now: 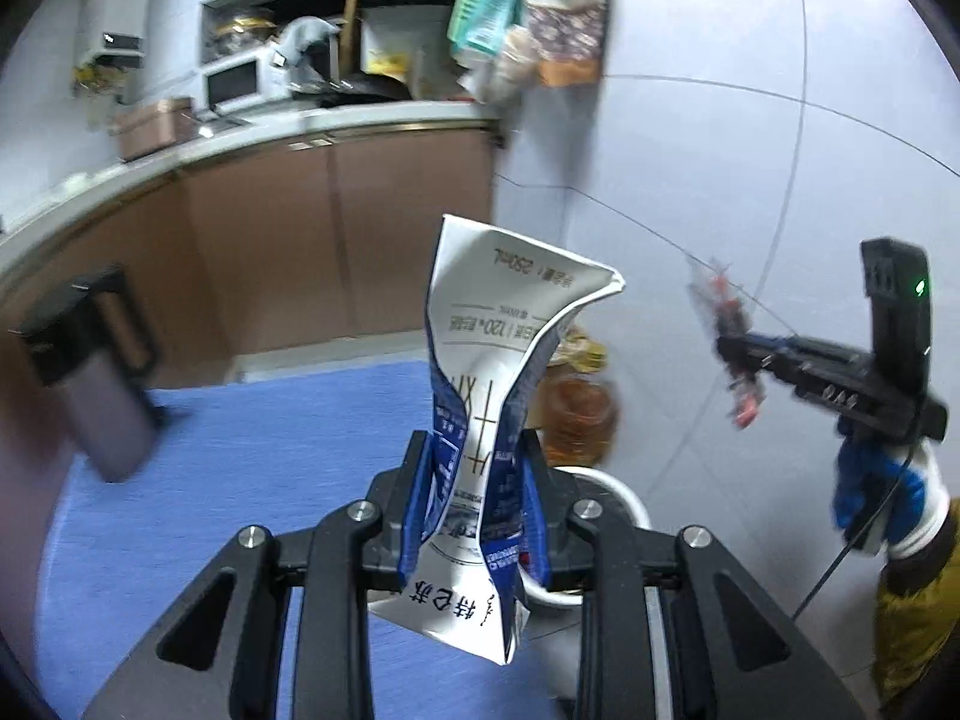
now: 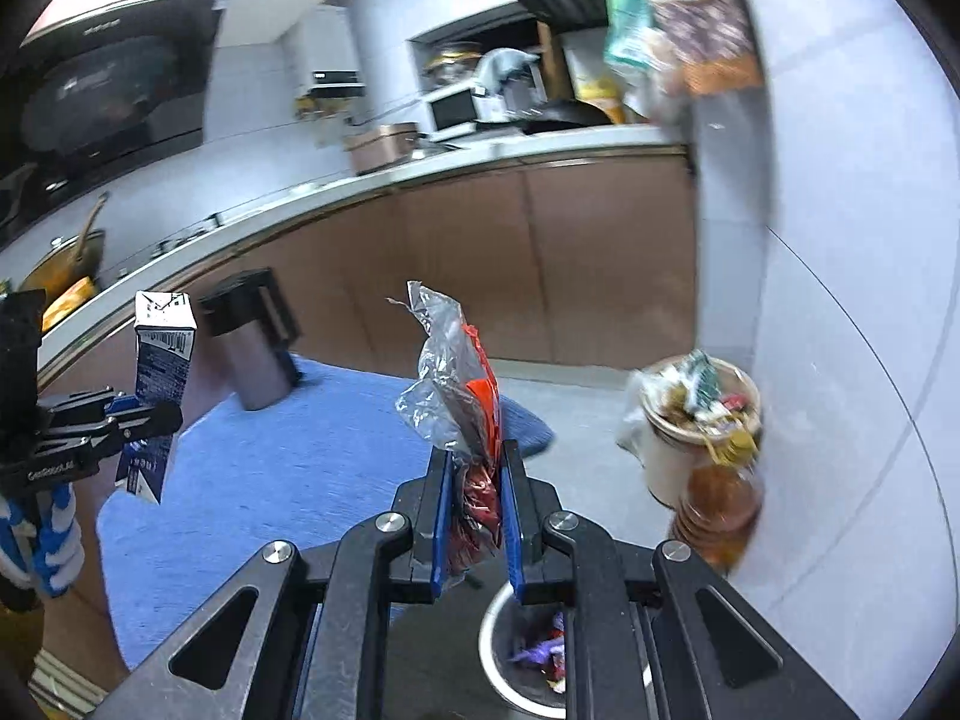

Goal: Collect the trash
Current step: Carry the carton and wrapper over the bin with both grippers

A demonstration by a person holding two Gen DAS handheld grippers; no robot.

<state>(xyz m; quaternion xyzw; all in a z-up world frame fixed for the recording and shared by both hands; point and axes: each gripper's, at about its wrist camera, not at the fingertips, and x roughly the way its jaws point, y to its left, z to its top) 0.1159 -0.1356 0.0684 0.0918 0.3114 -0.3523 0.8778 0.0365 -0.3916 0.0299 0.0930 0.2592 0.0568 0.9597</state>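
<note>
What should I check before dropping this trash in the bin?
1. Left gripper holding the carton: ok, fingers pinch its crumpled middle.
2. Right gripper holding the wrapper: ok, clamped between the fingers.
3. Bin under the right gripper: ok, its open rim shows just below the fingers.
4. Bin under the carton: cannot tell, only a white rim shows behind the left gripper.
5. Room in the bin: ok, a few wrappers lie at the bottom.
6. Full tub by the wall: not ok, heaped over its rim, so avoid it.
</note>
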